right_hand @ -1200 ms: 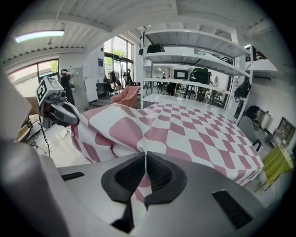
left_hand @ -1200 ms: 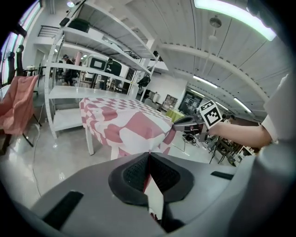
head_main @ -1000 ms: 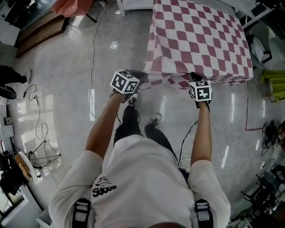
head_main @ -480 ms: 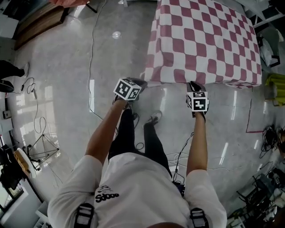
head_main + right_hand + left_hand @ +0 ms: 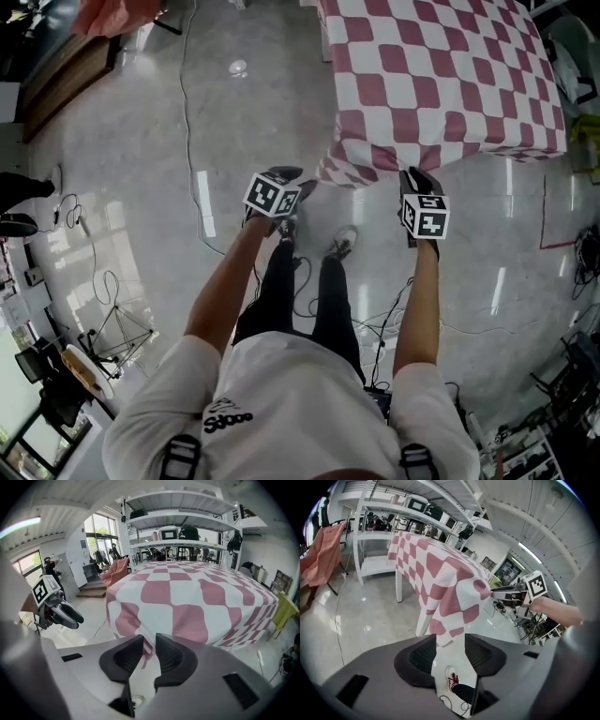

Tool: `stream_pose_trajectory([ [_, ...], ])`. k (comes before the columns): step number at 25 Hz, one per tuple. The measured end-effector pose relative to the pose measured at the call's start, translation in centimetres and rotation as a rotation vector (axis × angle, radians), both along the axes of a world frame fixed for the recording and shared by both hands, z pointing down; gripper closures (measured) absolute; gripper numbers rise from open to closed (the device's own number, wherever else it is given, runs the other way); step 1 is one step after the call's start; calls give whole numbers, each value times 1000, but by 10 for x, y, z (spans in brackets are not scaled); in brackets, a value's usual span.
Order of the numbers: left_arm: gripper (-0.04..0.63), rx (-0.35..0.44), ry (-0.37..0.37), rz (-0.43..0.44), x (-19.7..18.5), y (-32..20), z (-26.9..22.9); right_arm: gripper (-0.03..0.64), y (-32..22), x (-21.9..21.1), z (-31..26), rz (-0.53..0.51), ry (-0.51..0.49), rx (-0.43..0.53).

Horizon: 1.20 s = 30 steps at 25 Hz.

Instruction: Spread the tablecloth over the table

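Observation:
The red-and-white checked tablecloth (image 5: 441, 75) covers the table, and its near edge hangs down over the front. My left gripper (image 5: 287, 175) is at the cloth's front left corner. In the left gripper view, the jaws of the left gripper (image 5: 450, 639) are opening wide, with only floor and a shoe in the gap, and the hanging corner of the tablecloth (image 5: 445, 588) is just beyond them. My right gripper (image 5: 412, 178) is at the front hem. In the right gripper view, the right gripper (image 5: 149, 641) has jaws opening slightly, and the hem of the tablecloth (image 5: 187, 592) shows in the narrow gap.
An orange cloth (image 5: 321, 550) hangs over a chair at the left. Cables (image 5: 192, 103) trail over the shiny floor and a tripod (image 5: 112, 328) stands to my left. Metal shelves (image 5: 183, 517) stand behind the table. My shoes (image 5: 342, 242) are close to the table's front.
Both grippers came down with the cloth's front edge, which now hangs over the table's near side. The left jaws have opened and let go of the corner.

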<state>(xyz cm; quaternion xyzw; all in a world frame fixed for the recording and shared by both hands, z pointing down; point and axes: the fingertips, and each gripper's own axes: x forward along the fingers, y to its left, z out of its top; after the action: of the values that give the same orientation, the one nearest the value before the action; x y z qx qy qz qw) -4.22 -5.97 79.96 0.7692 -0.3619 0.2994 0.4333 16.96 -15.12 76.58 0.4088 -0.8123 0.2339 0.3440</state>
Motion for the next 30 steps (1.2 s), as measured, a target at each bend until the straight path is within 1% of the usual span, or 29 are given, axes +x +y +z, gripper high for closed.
stream_pose_trajectory([
  [5,381,42,25,21,-15,-21,-10,520,4,-1,-9,56,-26,41],
  [7,379,63,40,43,-16,-29,-16,508,6,-1,-14,70,-46,55],
  [9,373,81,53,75,-13,-35,-24,484,8,-3,-18,74,-86,50],
  [10,370,88,57,91,-11,-38,-27,406,9,-6,-20,67,-112,39],
  [11,367,94,60,107,-9,-41,-30,266,11,-8,-21,57,-132,29],
  [12,367,101,62,121,-6,-44,-33,262,12,-8,-22,49,-138,25],
  [15,367,124,71,156,2,-54,-43,262,15,-5,-27,56,-106,41],
  [20,368,192,92,168,12,-72,-76,262,9,1,-58,90,-97,84],
  [22,368,237,104,164,18,-84,-97,274,3,7,-83,111,-103,115],
  [23,370,263,112,161,21,-90,-111,296,-1,12,-98,127,-101,137],
  [24,374,290,121,156,23,-95,-125,333,-5,18,-113,152,-95,162],
  [26,374,349,133,149,28,-105,-156,427,-12,33,-145,225,-85,211],
  [28,377,410,134,157,34,-112,-188,504,-15,45,-177,289,-94,254],
  [30,394,477,130,173,40,-117,-221,574,-16,53,-211,308,-103,306],
])
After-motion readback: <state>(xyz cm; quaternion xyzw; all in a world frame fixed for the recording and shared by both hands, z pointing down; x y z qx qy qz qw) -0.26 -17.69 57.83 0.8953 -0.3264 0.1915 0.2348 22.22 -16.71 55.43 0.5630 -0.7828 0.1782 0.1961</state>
